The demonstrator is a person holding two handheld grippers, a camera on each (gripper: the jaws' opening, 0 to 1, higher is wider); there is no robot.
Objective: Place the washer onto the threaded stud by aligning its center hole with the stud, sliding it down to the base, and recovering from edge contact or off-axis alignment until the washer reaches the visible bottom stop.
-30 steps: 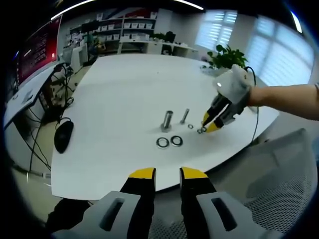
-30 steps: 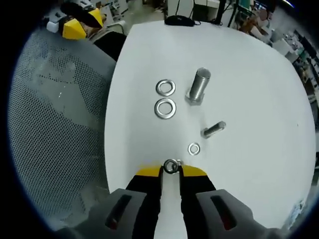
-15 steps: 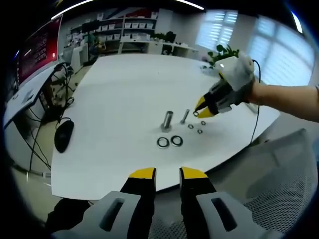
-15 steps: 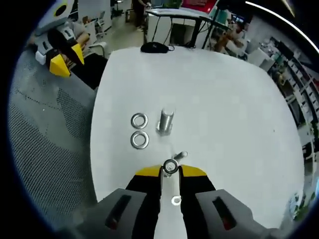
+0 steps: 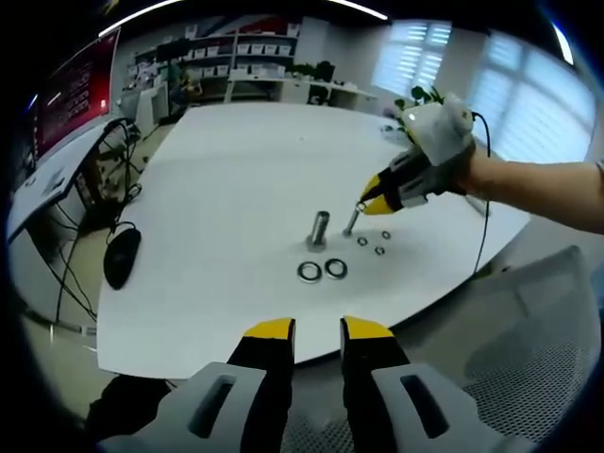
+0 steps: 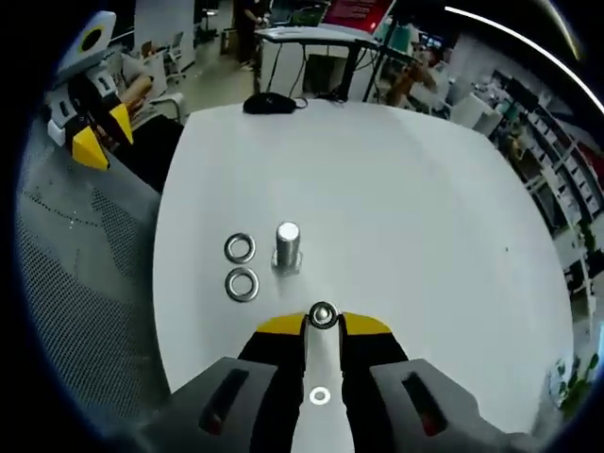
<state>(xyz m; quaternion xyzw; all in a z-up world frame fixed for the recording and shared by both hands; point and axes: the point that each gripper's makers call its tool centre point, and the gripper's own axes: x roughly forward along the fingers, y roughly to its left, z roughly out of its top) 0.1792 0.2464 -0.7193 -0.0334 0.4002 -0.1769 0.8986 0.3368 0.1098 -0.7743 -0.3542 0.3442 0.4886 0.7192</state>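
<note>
A broad white round-cornered table [image 5: 236, 179] stands in an office with shelving, blinds-covered windows and a potted green plant [image 5: 429, 106]. A black computer mouse [image 5: 120, 257] lies near its edge. On the table stand a thick upright steel bolt [image 5: 317, 229] and a thin threaded stud [image 5: 350, 222], with two large steel washers [image 5: 322, 270] beside them. The right gripper [image 6: 323, 319] is clenched on a small steel washer [image 6: 323, 314], held above the stud. The left gripper [image 5: 317, 329] hovers off the table edge, jaws slightly parted, holding nothing.
</note>
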